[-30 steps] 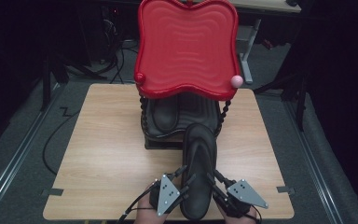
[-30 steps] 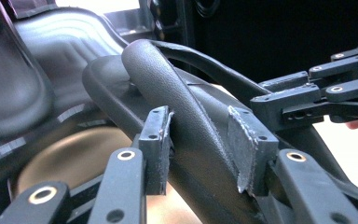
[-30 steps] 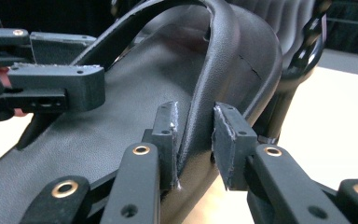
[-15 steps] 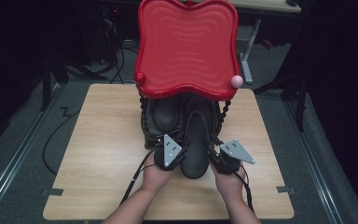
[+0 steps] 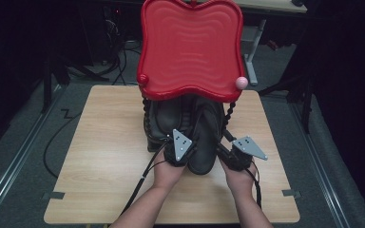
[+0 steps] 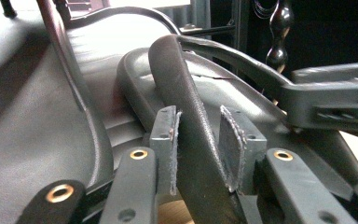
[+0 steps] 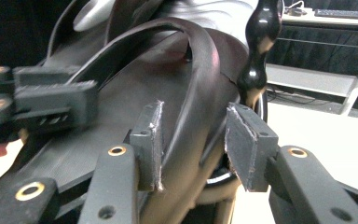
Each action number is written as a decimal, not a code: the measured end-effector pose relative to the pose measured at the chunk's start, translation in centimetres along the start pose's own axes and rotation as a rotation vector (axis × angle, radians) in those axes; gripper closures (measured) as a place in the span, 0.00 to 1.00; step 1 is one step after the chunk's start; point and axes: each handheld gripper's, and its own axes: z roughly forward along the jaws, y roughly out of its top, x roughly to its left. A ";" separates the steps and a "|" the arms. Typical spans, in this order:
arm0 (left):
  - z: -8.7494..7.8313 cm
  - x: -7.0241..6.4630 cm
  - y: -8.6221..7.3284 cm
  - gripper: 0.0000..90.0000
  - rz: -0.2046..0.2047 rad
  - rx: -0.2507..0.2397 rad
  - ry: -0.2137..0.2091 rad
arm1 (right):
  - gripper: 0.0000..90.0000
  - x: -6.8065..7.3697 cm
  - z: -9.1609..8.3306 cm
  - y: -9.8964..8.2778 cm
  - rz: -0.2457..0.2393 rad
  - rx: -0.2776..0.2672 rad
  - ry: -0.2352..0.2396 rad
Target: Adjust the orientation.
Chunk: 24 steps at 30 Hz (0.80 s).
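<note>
- Boots of dark leather: one boot (image 5: 204, 142) lies at the centre of the high view on the wooden bench (image 5: 100, 156), its sole end toward the bottom of the frame and its front tucked under a red tray-like shelf (image 5: 190, 47).
- Beside it, to the left in the frame, we see a second dark boot (image 5: 159, 123), also partly under the shelf.
- The shelf fills the upper middle of the high view and stands on black beaded posts (image 5: 229, 111); a pink knob (image 5: 240, 82) sits at its lower right corner.
- We hold the left gripper (image 5: 183, 154) against the left side of the lying boot; in the left gripper view its fingers (image 6: 167, 140) straddle the boot's upright leather edge (image 6: 182, 93), the left pad touching it and the right pad just beside it.
- We hold the right gripper (image 5: 230, 154) at the boot's right side; in the right gripper view its fingers (image 7: 249, 140) stand either side of a curved leather edge (image 7: 205, 70), spread a little wider than the leather, and we cannot tell whether they truly pinch.
- Both of our hands enter from the bottom of the high view.
</note>
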 end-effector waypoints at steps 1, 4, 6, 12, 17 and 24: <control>0.0 0.0 0.0 0.75 0.002 0.001 -0.001 | 0.66 0.0 -0.6 -0.1 0.002 -0.004 0.004; -0.1 0.0 0.0 0.75 0.005 0.007 -0.002 | 0.77 0.7 -2.8 -0.9 0.006 -0.016 0.032; -0.1 0.0 0.0 0.75 0.008 0.007 0.000 | 0.89 1.5 -4.2 -1.7 0.002 -0.015 0.039; -0.2 -0.2 0.0 0.74 0.015 0.015 0.003 | 1.00 4.3 -7.5 -4.9 -0.041 0.024 0.070; -0.3 -0.3 0.0 0.74 0.005 0.017 0.004 | 1.00 7.2 -7.9 -6.9 -0.103 0.096 0.156; -0.3 0.0 -0.1 0.74 -0.004 0.021 0.004 | 1.00 7.6 -6.5 -6.8 -0.102 0.100 0.127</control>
